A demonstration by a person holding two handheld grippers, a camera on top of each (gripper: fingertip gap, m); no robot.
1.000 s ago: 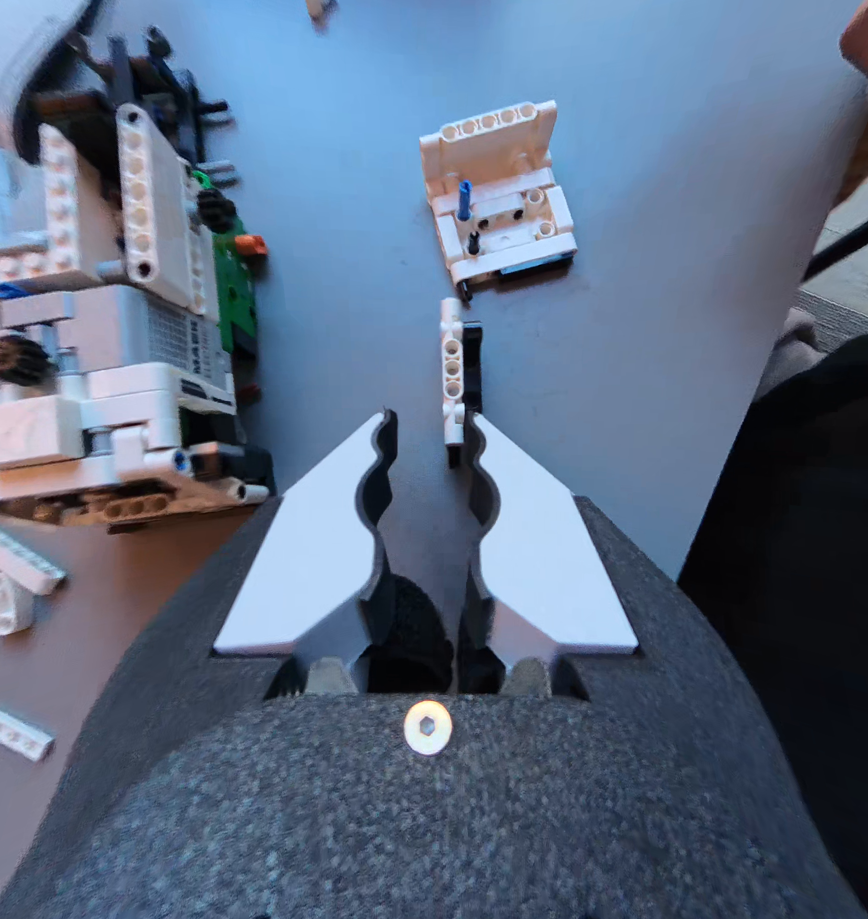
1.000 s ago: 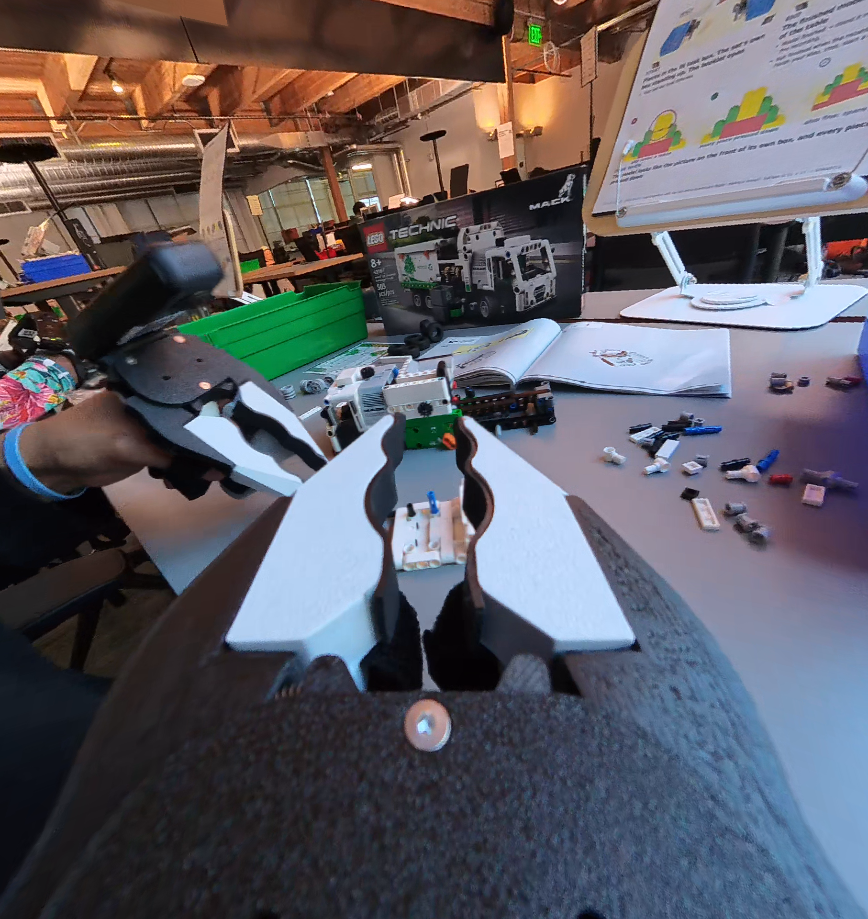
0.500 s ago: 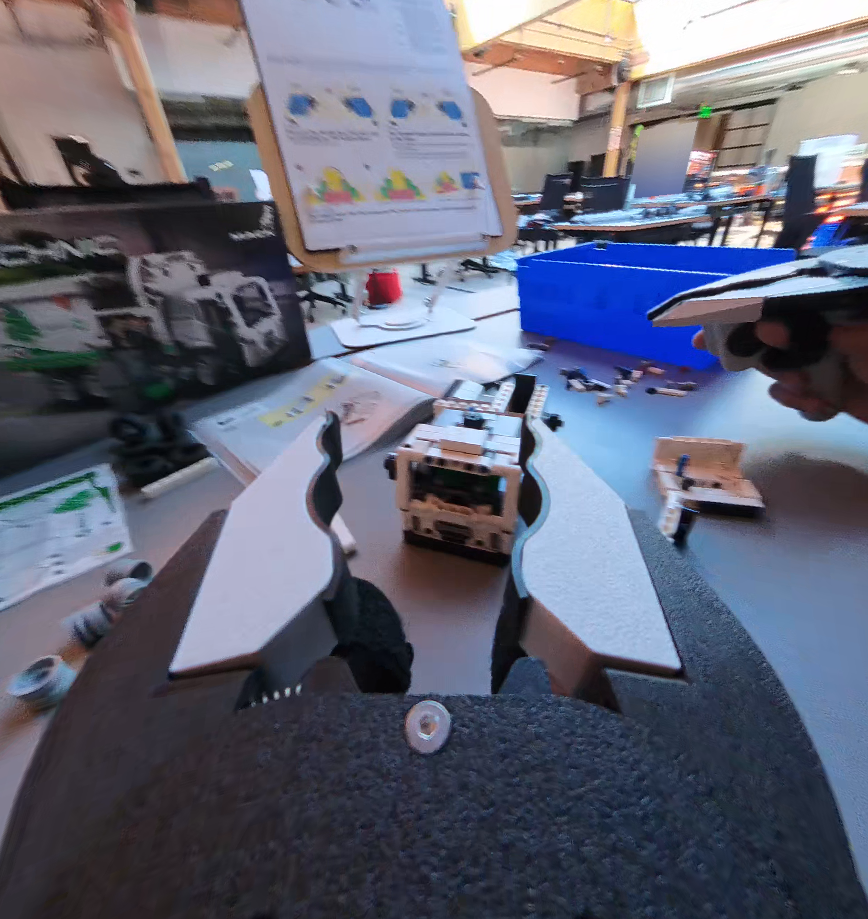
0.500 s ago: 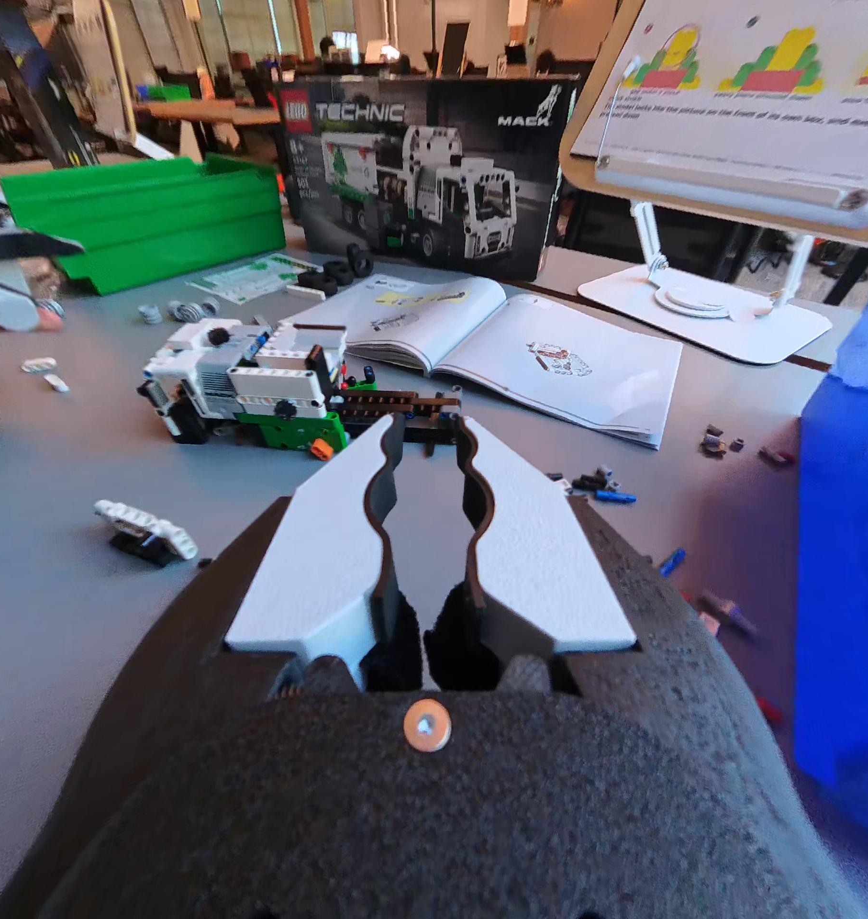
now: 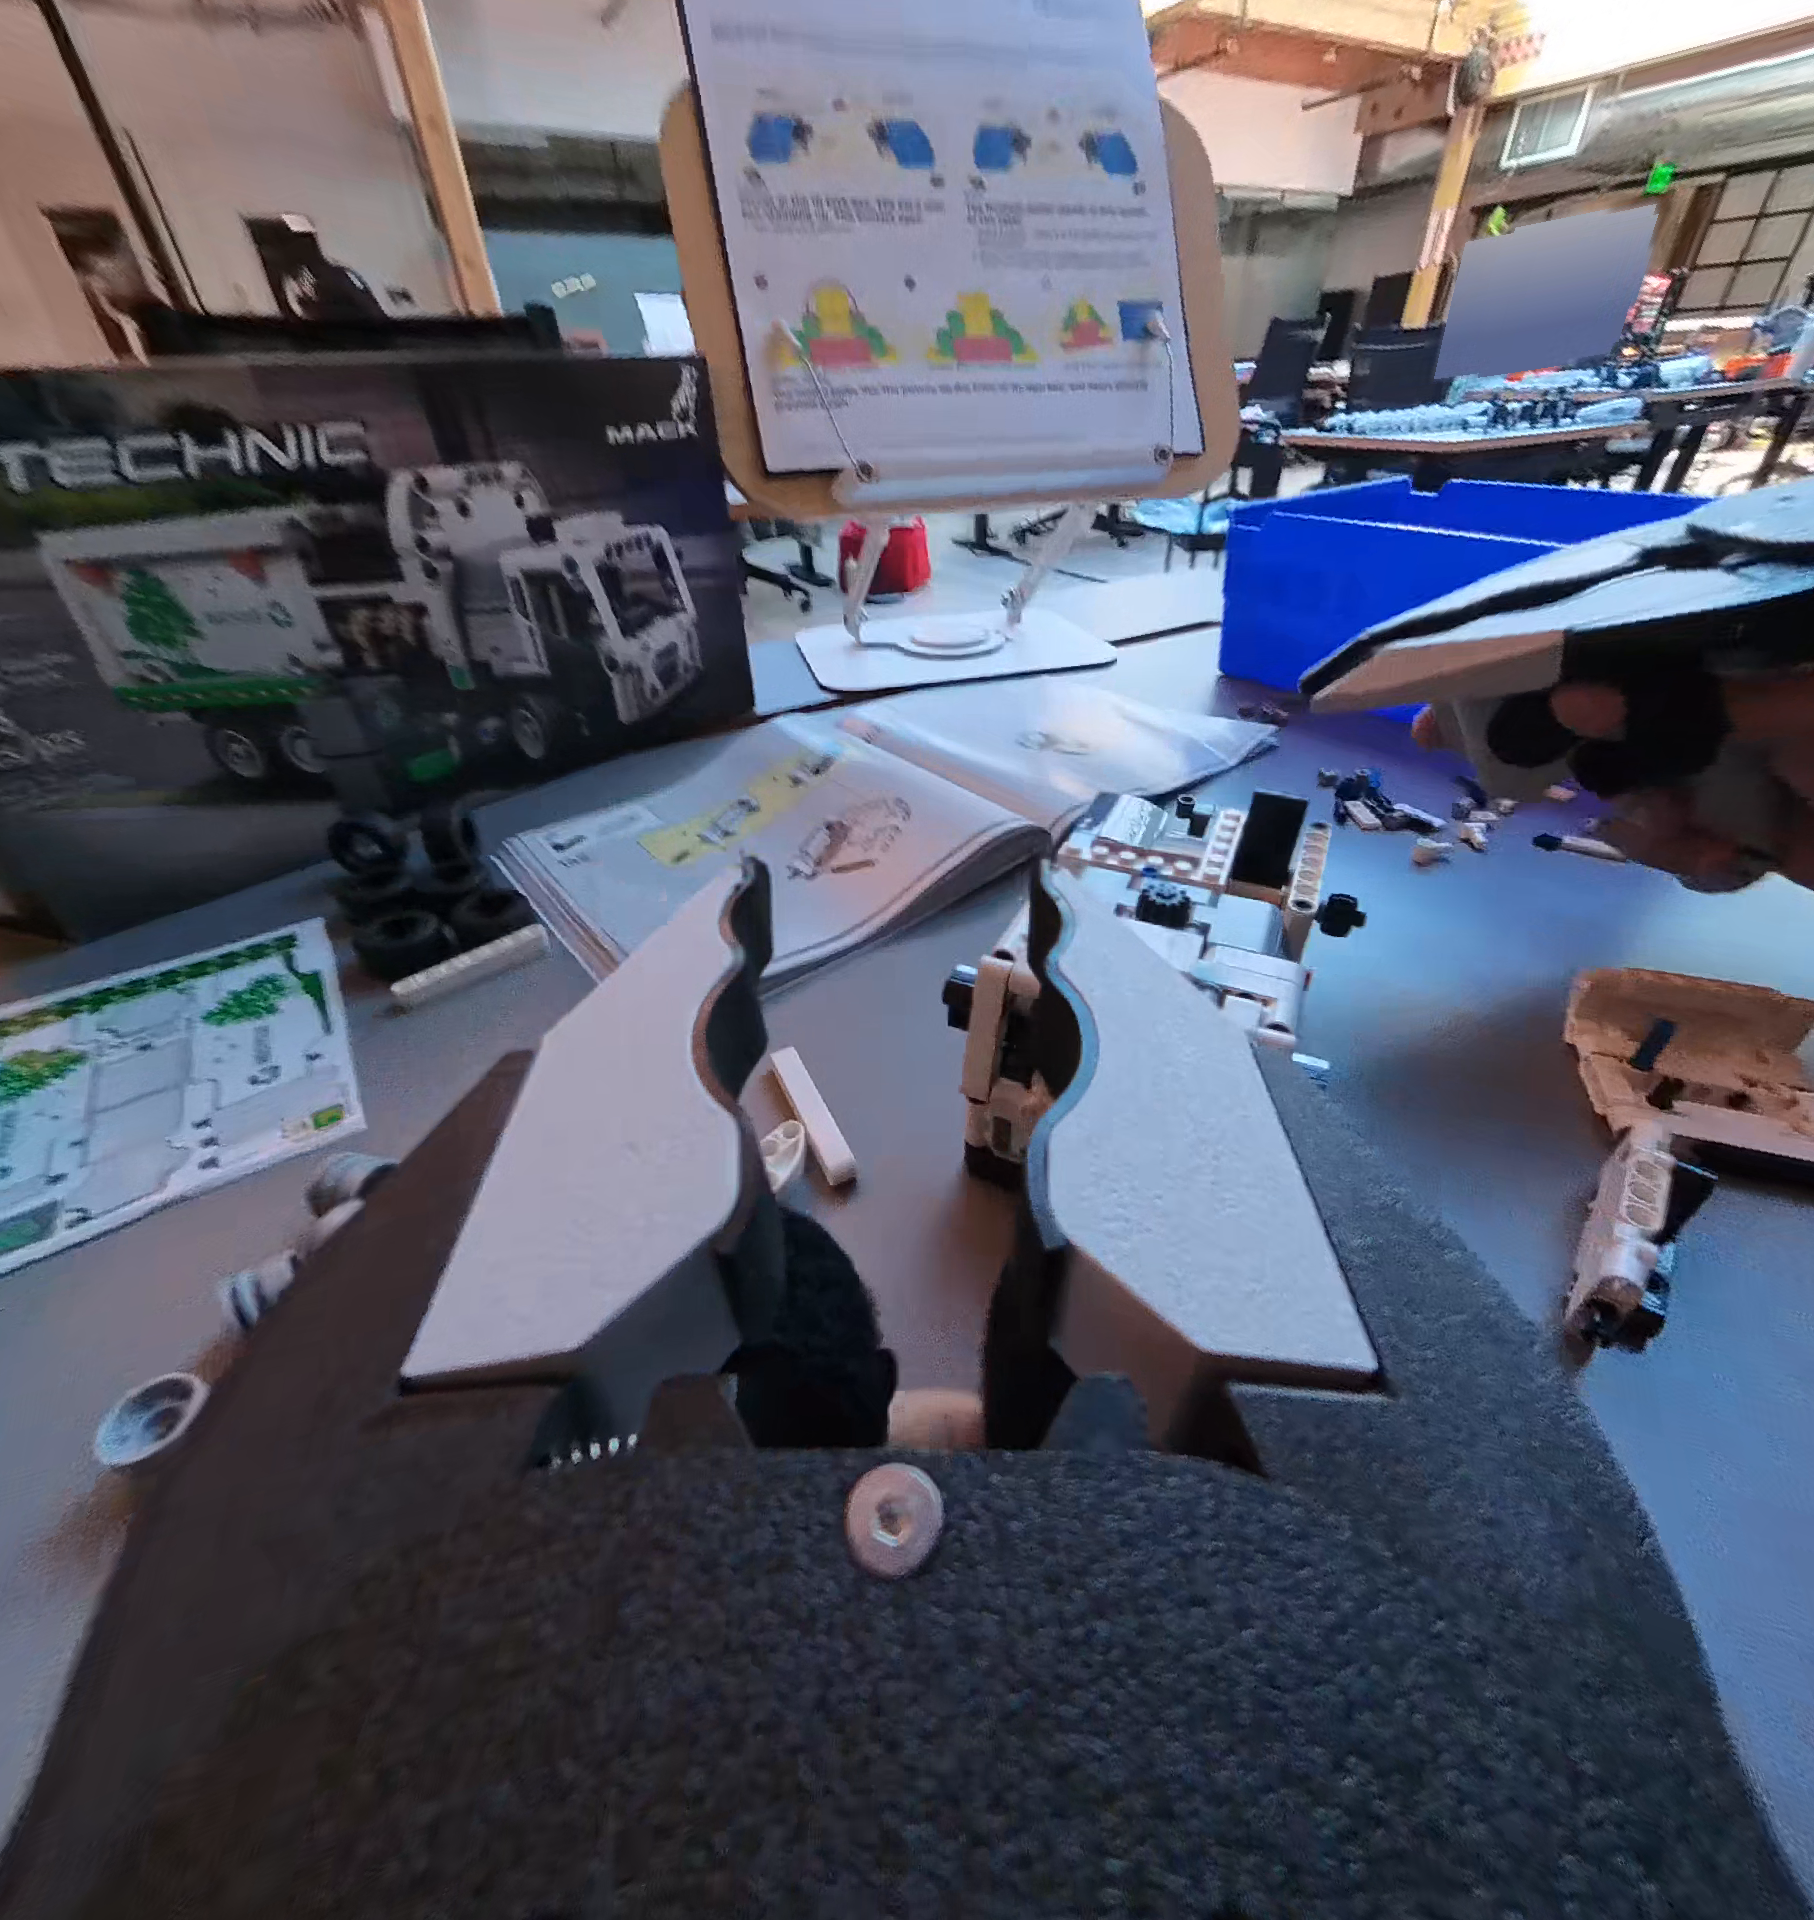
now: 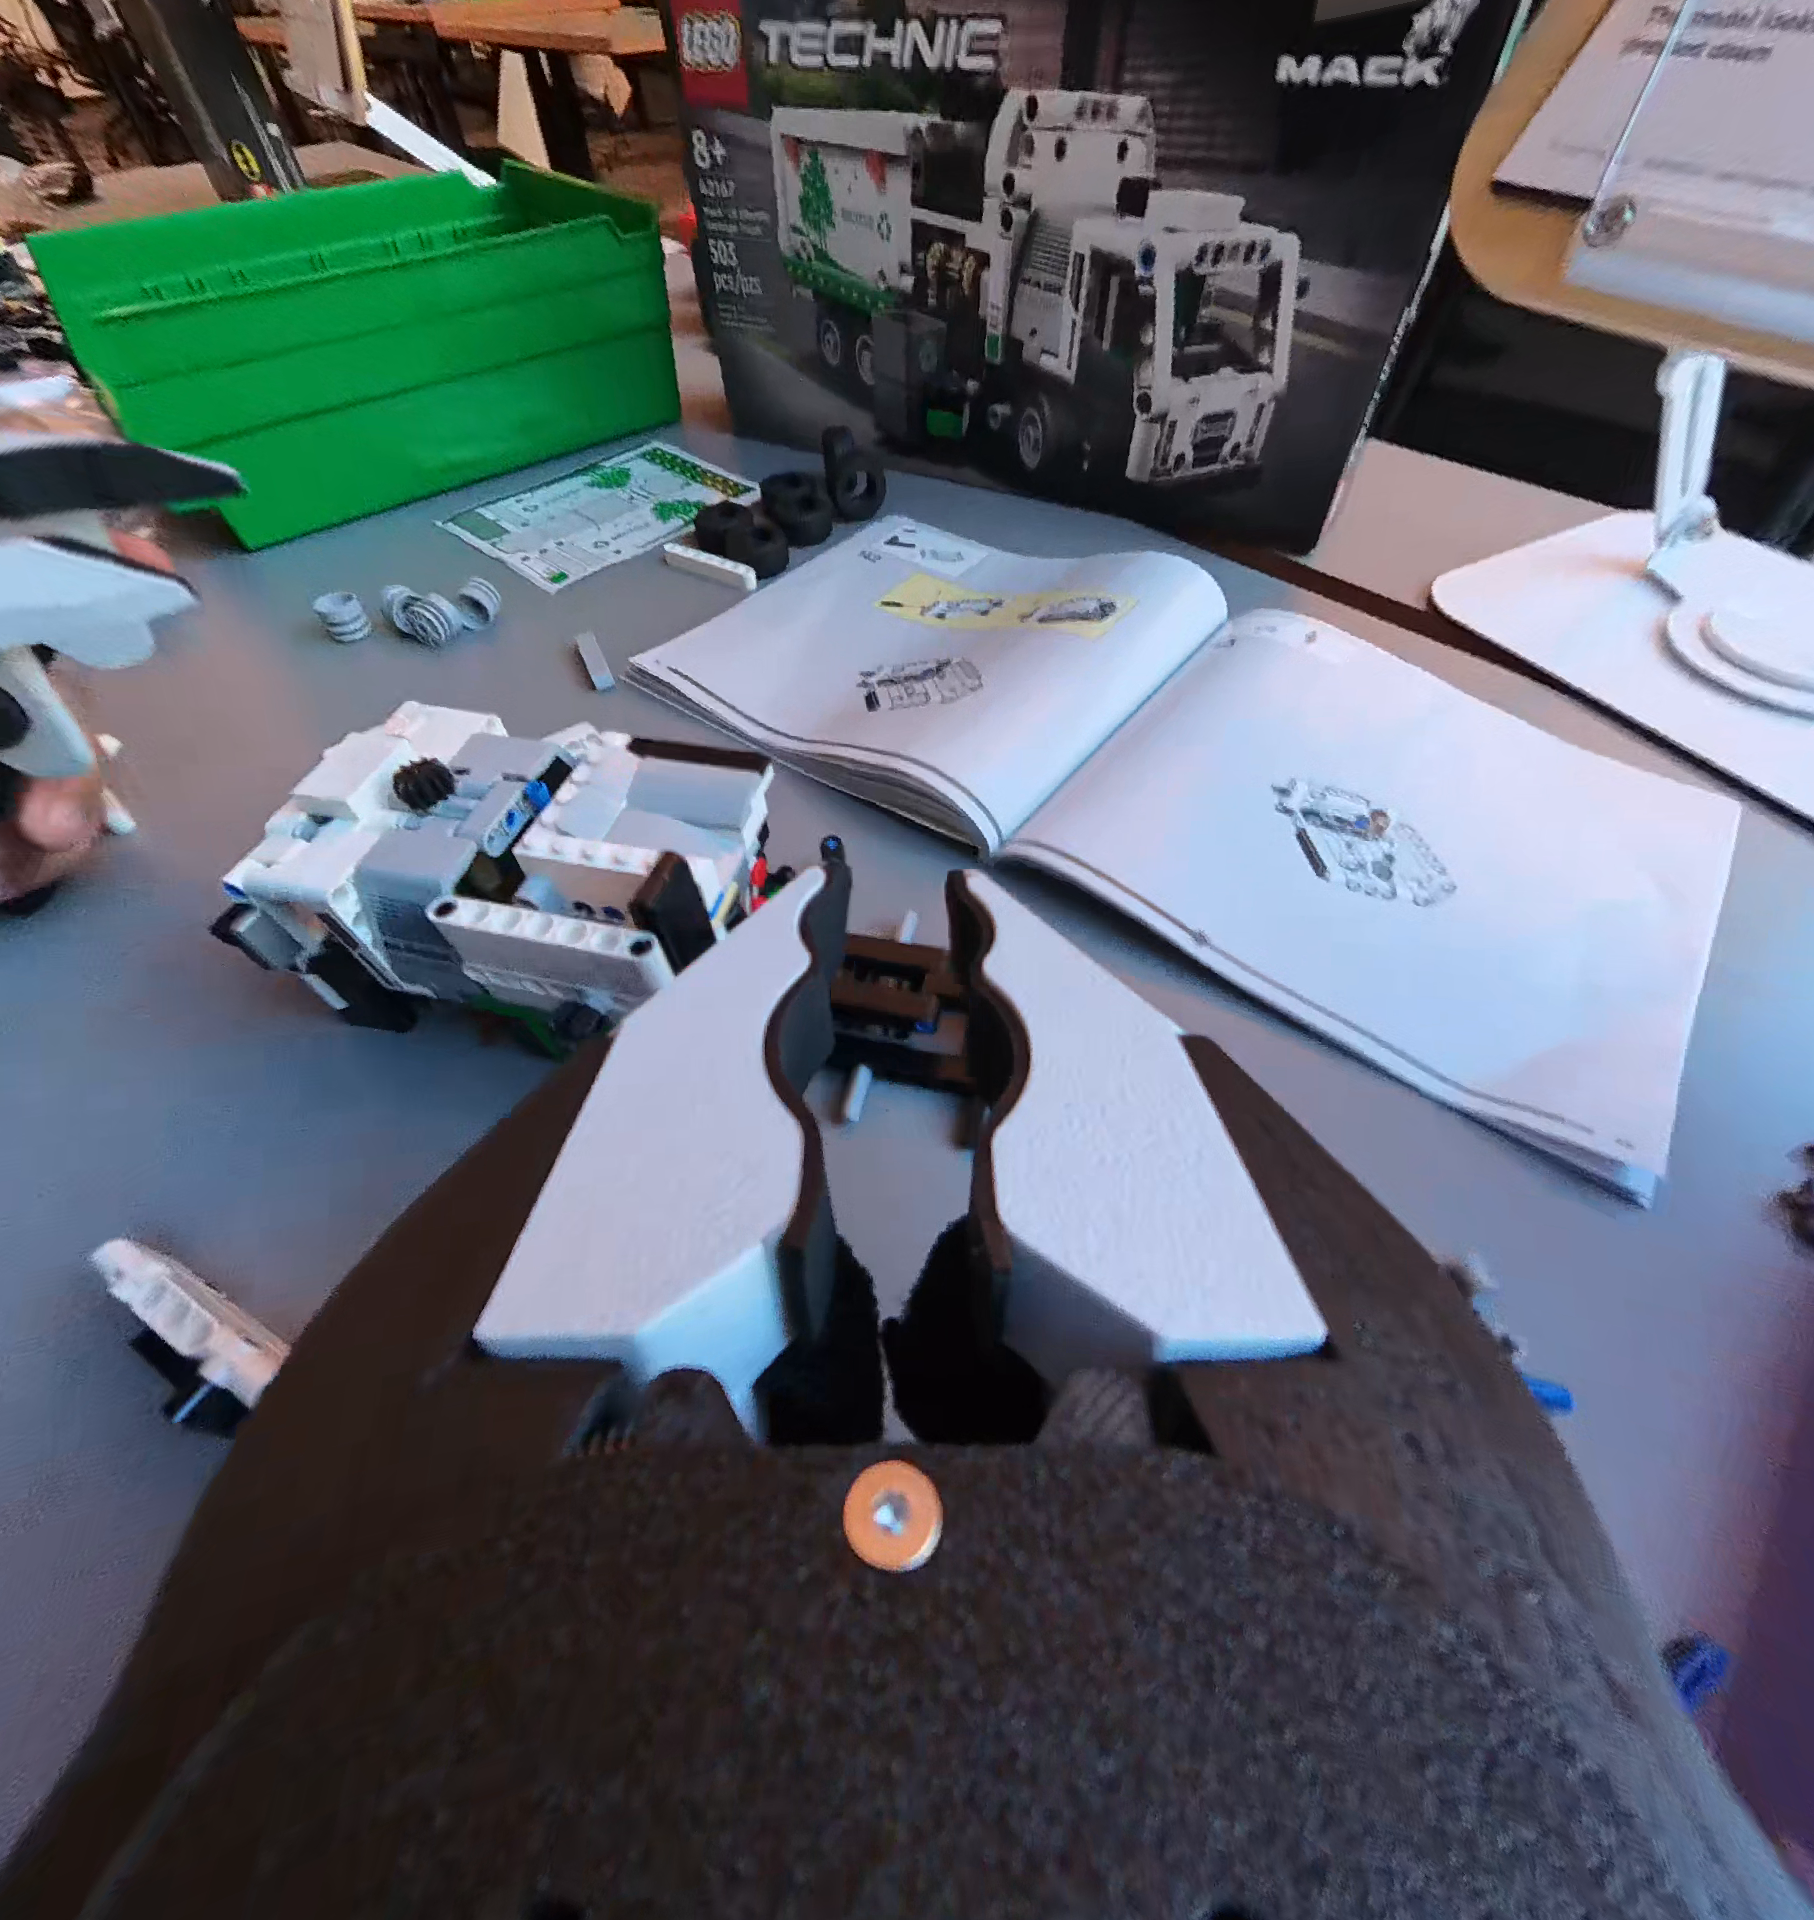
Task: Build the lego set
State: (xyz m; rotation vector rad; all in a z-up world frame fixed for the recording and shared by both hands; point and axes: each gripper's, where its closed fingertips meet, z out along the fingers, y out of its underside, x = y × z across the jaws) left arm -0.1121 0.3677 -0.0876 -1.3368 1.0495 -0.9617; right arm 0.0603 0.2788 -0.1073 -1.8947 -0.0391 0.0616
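The half-built white truck model (image 6: 487, 883) stands on the grey table (image 6: 155, 1091), its brown rear chassis (image 6: 887, 997) showing through the gap of my right gripper (image 6: 895, 894). That gripper is open with a narrow gap and holds nothing. My left gripper (image 5: 892, 894) is open wide and empty, just in front of the truck's (image 5: 1194, 894) front end. A white sub-assembly (image 5: 1713, 1070) and a small white-and-black piece (image 5: 1630, 1247) lie to its right. The right gripper (image 5: 1339, 670) hovers at the far right of the left wrist view. The left gripper (image 6: 207, 540) shows at the left edge of the right wrist view.
An open instruction booklet (image 6: 1194, 779), the set's box (image 6: 1038, 260), a green bin (image 6: 363, 332) and black tyres (image 6: 789, 509) lie behind the truck. A blue bin (image 5: 1402, 582), loose small parts (image 5: 1402, 810), a sticker sheet (image 5: 134, 1081) and white beams (image 5: 815, 1117) are also on the table. The grippers' ends are close to 20 cm from one another. The small white-and-black piece (image 5: 1630, 1247) is about equally far from each gripper, around 15 cm. It is also in sight in the right wrist view (image 6: 122, 1269). My right tips are roughly 15 cm from the white sub-assembly (image 5: 1713, 1070).
My left gripper swung up from looking down at the small piece to face the truck, and opened wider. My right gripper moved from the white sub-assembly to the truck's rear chassis.
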